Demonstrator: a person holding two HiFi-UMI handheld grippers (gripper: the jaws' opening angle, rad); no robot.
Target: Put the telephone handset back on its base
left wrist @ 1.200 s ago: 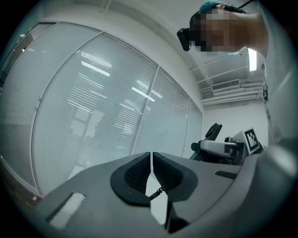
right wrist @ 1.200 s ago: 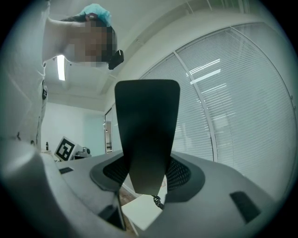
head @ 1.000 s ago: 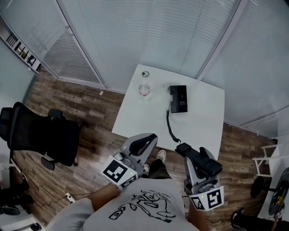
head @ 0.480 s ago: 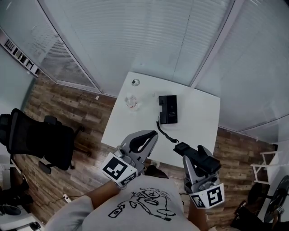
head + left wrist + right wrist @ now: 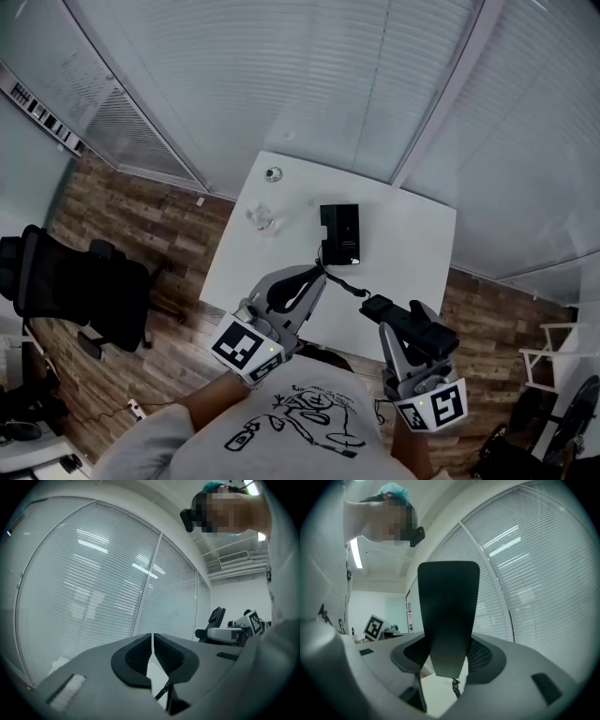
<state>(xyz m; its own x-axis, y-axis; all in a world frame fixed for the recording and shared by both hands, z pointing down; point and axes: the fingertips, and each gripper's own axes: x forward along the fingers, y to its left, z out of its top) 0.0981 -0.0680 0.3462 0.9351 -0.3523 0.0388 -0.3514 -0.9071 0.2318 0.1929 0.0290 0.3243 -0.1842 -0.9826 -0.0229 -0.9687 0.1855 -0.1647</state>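
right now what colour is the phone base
The phone base is black; head view shows it best.

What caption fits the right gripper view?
Right gripper shut on the black telephone handset, coiled cord hanging beneath, window blinds behind.

Left of the telephone base [image 5: 339, 234], a small round object [image 5: 273, 173] and a clear item [image 5: 260, 218] are too small to identify. Nearer than the base, the left gripper [image 5: 317, 274] covers part of the table [image 5: 412, 244] edge; the jaws of the right gripper [image 5: 382, 312] cover the sides of the handset [image 5: 427, 336].

left tool [image 5: 315, 276] + right tool [image 5: 405, 326] | both closer to table [image 5: 412, 244], base [image 5: 339, 234]
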